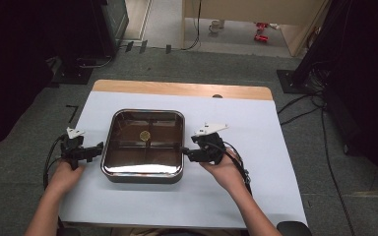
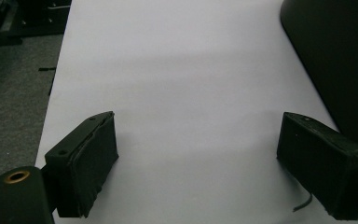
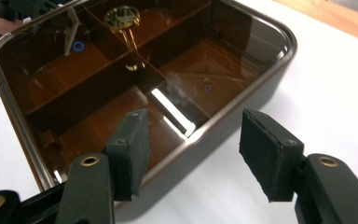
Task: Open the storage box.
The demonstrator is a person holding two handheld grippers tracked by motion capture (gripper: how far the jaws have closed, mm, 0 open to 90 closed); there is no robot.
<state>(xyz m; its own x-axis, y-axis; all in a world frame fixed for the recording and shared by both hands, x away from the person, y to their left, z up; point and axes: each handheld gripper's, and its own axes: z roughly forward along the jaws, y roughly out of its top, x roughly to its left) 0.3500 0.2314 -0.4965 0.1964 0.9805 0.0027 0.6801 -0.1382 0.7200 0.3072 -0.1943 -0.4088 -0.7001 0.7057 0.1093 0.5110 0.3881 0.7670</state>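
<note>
Here your right gripper [image 3: 193, 156] hangs spread, pinching nothing, over the box [image 3: 242, 100] rim; your left gripper [image 2: 198, 170] gapes over bare paper [image 2: 186, 84].

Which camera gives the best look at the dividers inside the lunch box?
The right gripper view: the lunch box is close, its dividers clear through the brown lid. The high view shows the whole box smaller, dividers fainter. The left gripper view catches a dark edge.
</note>
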